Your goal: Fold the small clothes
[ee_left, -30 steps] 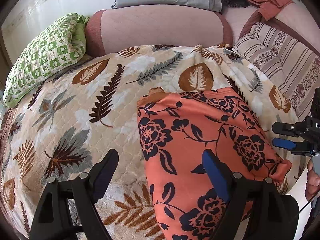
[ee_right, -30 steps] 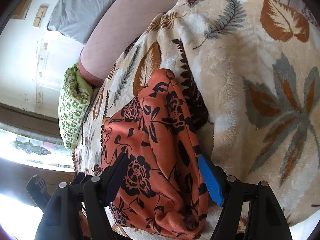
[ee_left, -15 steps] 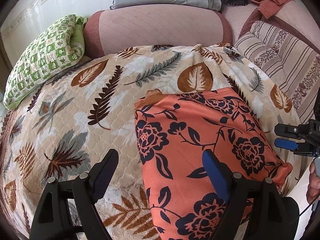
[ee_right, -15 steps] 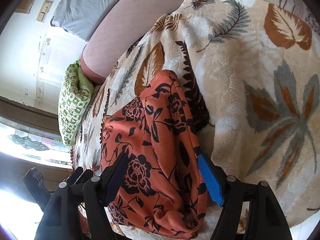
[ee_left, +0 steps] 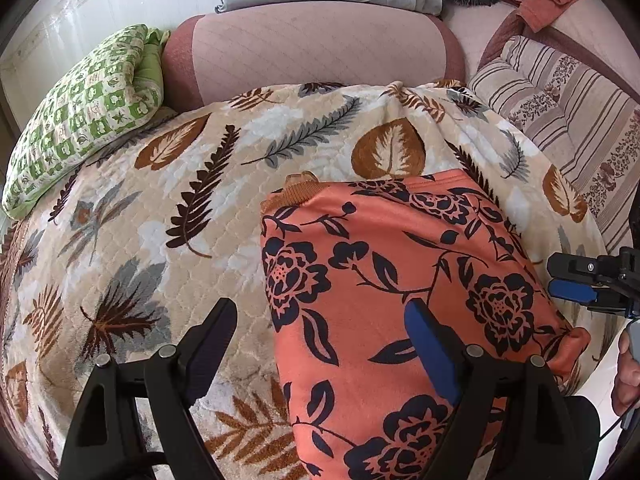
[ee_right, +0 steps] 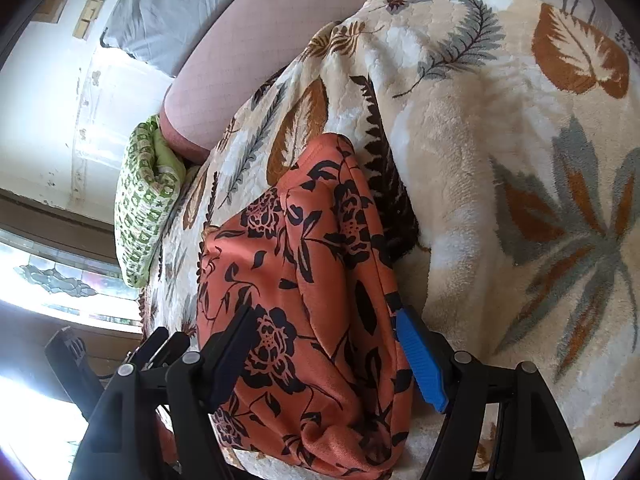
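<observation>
The orange flowered garment (ee_left: 384,288) was laid flat on the leaf-patterned blanket (ee_left: 168,216), in the lower right part of the left wrist view, with its ribbed edge turned toward the top of the frame. It seemed to be already doubled over, because a thick rounded fold was seen along its right side in the right wrist view (ee_right: 304,300). It was probably spread on the blanket so that the soft, wide surface could support the next fold.

The left gripper (ee_left: 320,340) was held with its jaws spread wide, one finger over the blanket and the blue one over the cloth; nothing was pinched. The right gripper (ee_right: 324,344) was also held wide apart, with the near end of the garment lying between its fingers, but no grip was made. In the left wrist view the right gripper (ee_left: 576,282) was seen at the right edge, just beside the garment's corner.

No container was seen in either picture. A green checked cushion (ee_left: 84,112) was lying in the upper left, well apart from the garment.
</observation>
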Available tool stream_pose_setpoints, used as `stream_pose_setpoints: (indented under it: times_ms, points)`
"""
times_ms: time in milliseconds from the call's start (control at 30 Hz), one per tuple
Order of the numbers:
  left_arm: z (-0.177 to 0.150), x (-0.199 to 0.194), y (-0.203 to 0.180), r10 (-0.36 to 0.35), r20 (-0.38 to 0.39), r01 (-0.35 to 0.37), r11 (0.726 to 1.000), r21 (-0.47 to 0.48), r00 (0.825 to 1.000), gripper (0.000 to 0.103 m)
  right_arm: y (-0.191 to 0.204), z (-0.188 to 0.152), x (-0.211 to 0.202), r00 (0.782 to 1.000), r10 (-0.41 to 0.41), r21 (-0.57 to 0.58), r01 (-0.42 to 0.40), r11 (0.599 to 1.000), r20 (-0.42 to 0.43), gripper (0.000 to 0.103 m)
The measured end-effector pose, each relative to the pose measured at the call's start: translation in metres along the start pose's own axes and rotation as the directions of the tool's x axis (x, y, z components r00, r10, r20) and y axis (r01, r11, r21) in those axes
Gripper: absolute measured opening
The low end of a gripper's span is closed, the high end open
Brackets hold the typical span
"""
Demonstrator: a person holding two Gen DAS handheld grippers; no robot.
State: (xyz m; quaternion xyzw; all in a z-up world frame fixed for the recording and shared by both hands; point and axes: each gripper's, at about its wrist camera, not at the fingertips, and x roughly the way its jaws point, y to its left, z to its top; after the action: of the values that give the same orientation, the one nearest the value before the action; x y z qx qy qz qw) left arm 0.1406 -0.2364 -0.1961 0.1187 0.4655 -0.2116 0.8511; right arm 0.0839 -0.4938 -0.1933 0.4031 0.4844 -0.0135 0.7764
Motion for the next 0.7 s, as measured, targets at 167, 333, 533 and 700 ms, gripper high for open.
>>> stream_pose_setpoints:
  times_ms: [167, 333, 533, 700]
  points:
    - [-0.002, 0.007, 0.002, -0.013, -0.019, 0.013, 1.0, -0.01, 1.0, 0.086, -0.005, -0.001, 0.009, 1.0, -0.021, -0.001, 0.021, 1.0, -0.017, 0.075]
    - [-0.002, 0.014, 0.005, -0.015, -0.031, 0.015, 1.0, -0.021, 0.999, 0.086, -0.012, 0.001, 0.018, 0.999, -0.004, 0.014, 0.004, 1.0, -0.037, 0.075]
    - [-0.003, 0.027, 0.008, -0.049, -0.061, 0.047, 0.998, -0.041, 0.997, 0.086, -0.013, 0.004, 0.029, 0.998, 0.016, 0.013, -0.016, 1.0, -0.066, 0.076]
    - [-0.004, 0.036, 0.01, -0.074, -0.077, 0.07, 0.996, -0.052, 0.994, 0.086, -0.016, 0.006, 0.039, 0.995, 0.047, 0.027, -0.045, 0.999, -0.09, 0.077]
